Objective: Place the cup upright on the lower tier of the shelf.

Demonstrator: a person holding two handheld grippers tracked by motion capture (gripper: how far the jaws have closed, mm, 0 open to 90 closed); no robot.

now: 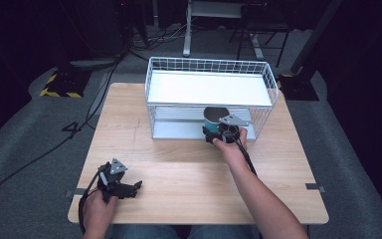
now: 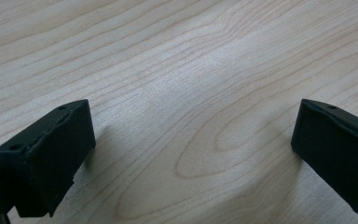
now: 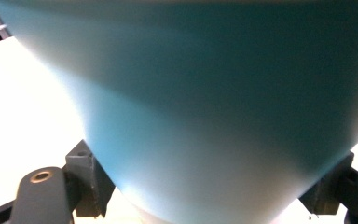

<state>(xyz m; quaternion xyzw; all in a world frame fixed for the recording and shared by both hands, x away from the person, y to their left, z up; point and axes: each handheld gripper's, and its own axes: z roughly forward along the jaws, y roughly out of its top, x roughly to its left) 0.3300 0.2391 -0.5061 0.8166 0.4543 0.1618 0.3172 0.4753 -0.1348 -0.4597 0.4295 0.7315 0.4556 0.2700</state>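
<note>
The right tongs [image 1: 218,130] clamp a teal cup [image 1: 213,118] between them at the wire rack's [image 1: 210,94] lower shelf; it looks rigid, light, smooth-walled, best held mid-wall. The left tongs [image 1: 127,189] rest apart over bare counter [image 1: 189,174]

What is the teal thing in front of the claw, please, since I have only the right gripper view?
Observer: It is a teal cup with a dark inside, held at the front of a white wire rack.
Operator: Is the cup on the rack's top shelf or the lower one?
Observer: It is at the lower shelf; the top shelf is bare.
Operator: Where is the other claw, please?
Observer: The left claw rests near the front left of the wooden table, well away from the rack.
Operator: Is it holding anything?
Observer: No, in the left gripper view its jaws stand wide apart with bare wood between them.
</note>
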